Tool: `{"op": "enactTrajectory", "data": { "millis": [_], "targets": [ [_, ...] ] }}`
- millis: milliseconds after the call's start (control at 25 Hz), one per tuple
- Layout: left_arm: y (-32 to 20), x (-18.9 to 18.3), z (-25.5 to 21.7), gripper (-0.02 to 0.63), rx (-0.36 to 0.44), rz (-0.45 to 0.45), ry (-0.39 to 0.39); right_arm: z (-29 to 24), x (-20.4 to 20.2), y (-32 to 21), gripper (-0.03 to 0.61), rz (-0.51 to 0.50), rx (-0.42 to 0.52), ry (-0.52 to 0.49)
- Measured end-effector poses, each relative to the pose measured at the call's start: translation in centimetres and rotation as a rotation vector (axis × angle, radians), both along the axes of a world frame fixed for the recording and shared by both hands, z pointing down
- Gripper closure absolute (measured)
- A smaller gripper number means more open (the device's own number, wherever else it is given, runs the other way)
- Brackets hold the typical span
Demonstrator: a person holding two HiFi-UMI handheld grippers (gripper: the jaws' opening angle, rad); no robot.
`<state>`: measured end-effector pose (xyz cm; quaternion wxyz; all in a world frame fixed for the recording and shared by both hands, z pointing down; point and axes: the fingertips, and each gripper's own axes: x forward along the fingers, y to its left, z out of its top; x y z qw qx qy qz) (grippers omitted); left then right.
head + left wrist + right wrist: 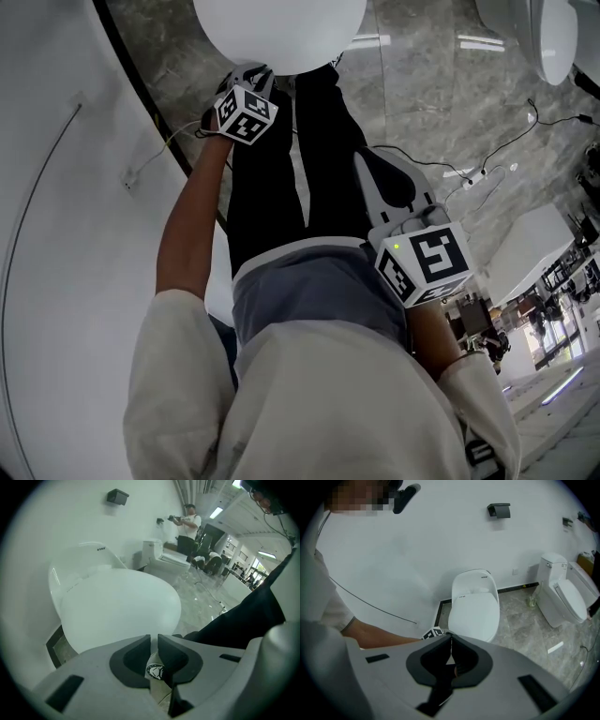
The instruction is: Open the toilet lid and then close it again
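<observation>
Left gripper view: treat toilet lid (122, 606) as likely rigid, smooth, slippery, rear-hinged; lift under front edge. Left gripper (153, 639) barely parted, empty; right gripper (450, 641) clenched on nothing.

the head view looks steeply down past the person's chest to the floor (441, 84), catching the toilet lid (279, 33) at its top edge. the camera on the left claw (154, 637) sits low and close, facing across the toilet lid toward the wall (70, 517). the camera on the right claw (451, 638) rides higher and well back, looking down on it, with a second toilet (565, 595) alongside. all three views share the toilet lid; both claw cameras share the wall and second toilet.
</observation>
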<state>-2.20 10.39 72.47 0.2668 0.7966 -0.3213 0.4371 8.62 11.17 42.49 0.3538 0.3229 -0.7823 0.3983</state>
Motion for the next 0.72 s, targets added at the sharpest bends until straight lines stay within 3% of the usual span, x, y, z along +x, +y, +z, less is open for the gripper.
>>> {"op": "enactTrajectory", "data": {
  "millis": [720],
  "targets": [
    [0.2,-0.3,6.0,0.594,-0.006,-0.069,-0.087,3.5,0.7,2.4,0.568,-0.038,-0.083,0.034]
  ]
}}
